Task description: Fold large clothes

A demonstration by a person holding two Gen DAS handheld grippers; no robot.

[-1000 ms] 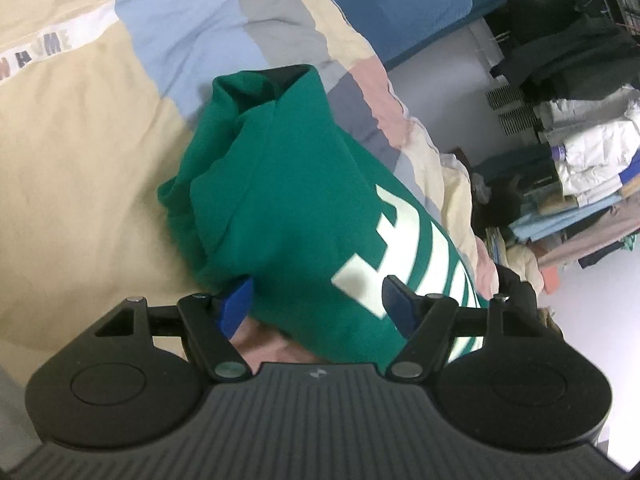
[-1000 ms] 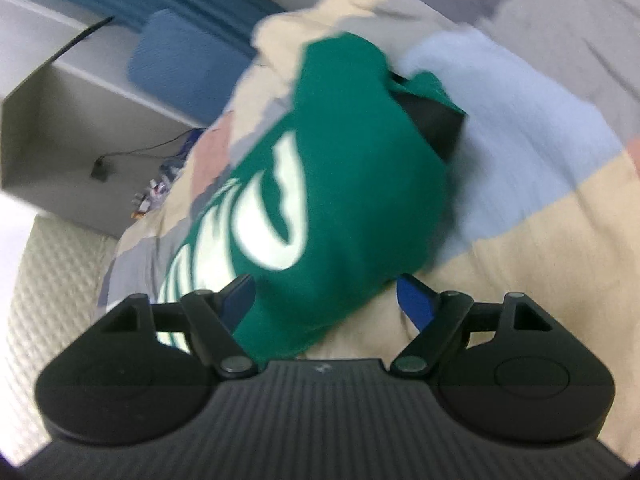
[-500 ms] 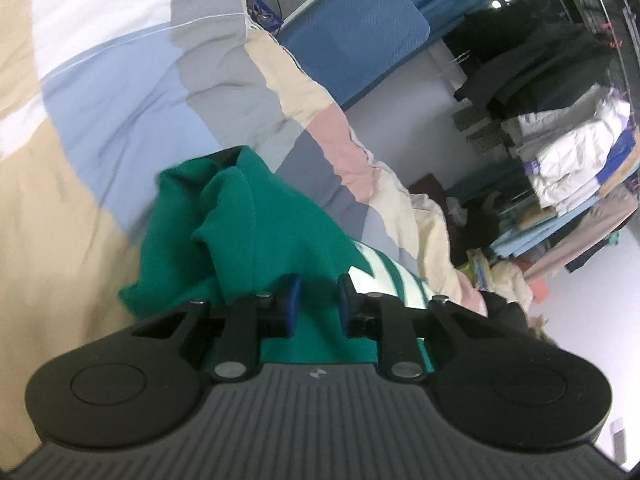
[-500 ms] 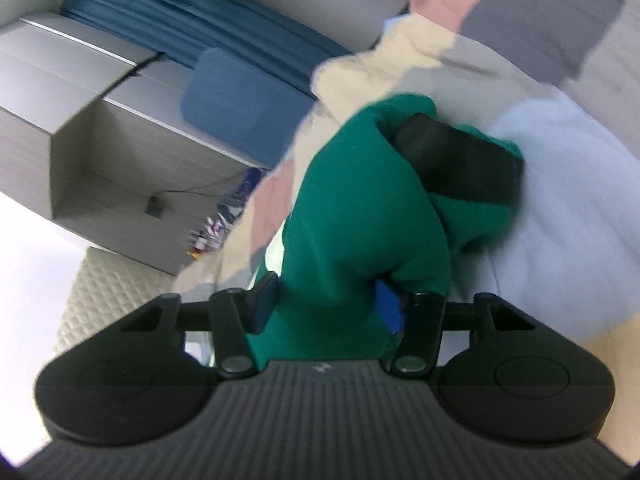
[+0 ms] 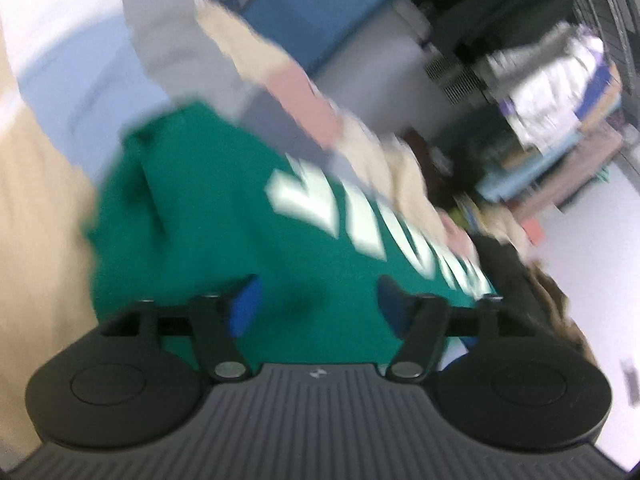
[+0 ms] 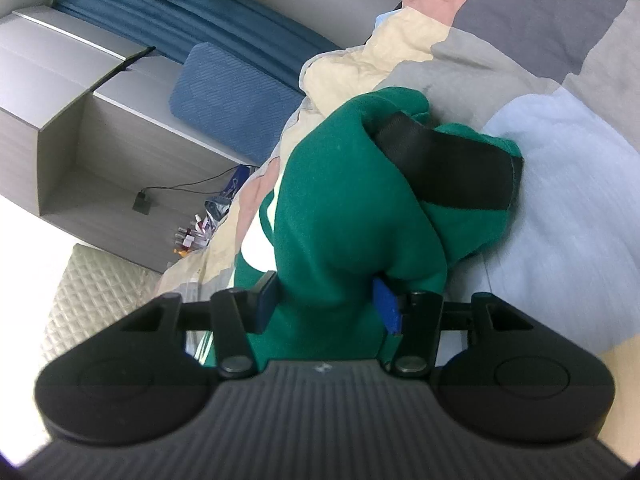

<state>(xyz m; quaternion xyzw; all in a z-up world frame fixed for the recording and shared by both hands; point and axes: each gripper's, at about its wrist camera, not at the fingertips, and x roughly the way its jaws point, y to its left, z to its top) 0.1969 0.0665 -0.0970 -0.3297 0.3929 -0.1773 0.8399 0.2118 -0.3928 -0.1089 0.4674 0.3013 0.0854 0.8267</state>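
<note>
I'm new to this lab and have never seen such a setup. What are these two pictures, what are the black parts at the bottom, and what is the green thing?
There is no robot here: a person holds a two-finger gripper in each hand, and each gripper carries a wide-angle camera looking forward along its fingers. One picture is from the left hand, the other from the right. The black shapes at the bottom are the grippers' own bodies.

The green thing is a green sweatshirt with pale lettering, lying on a patchwork quilt on a bed.

The right gripper has its blue-padded fingers closed on a bunch of the sweatshirt. The left gripper has its jaws opening; green fabric lies between the fingers, but they do not press it. That view is blurred.
</note>
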